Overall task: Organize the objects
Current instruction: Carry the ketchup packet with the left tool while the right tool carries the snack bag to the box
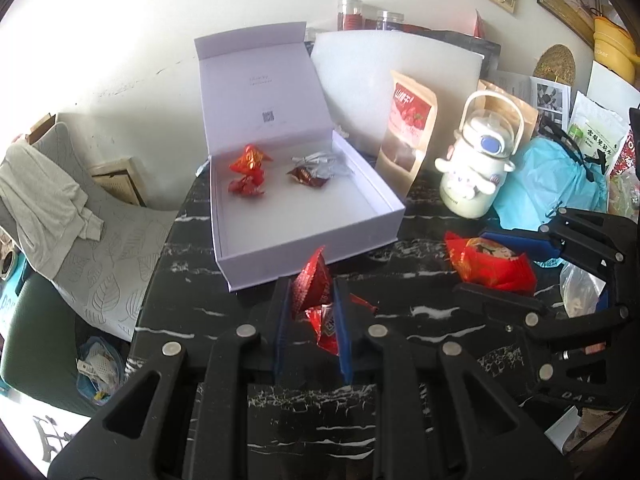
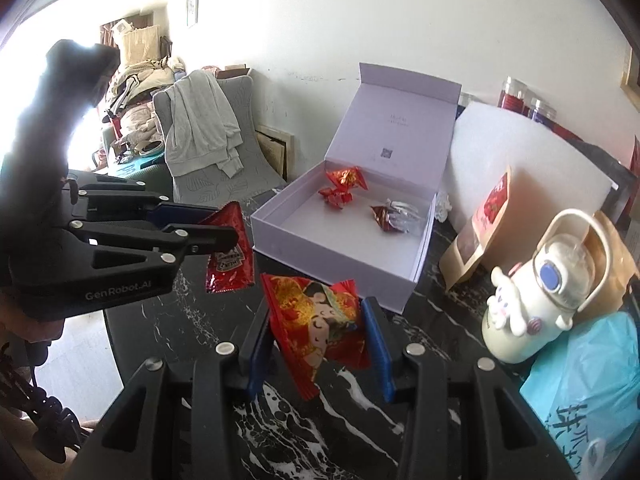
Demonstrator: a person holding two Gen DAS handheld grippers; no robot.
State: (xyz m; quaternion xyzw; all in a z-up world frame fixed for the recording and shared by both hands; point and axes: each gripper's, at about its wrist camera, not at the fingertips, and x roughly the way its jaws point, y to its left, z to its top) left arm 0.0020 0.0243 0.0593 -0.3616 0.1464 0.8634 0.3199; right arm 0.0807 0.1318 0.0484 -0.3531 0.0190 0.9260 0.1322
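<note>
A white lidded box stands open on the black marble table, with several red and silver wrapped sweets inside. My left gripper is shut on a red ketchup sachet, held just short of the box's near wall. To its right, my right gripper is shut on a red snack packet with a printed figure, lifted above the table.
A white bear-shaped bottle, a kraft snack pouch, a white board and a blue plastic bag crowd the table's right side. A chair with a draped towel stands left of the table.
</note>
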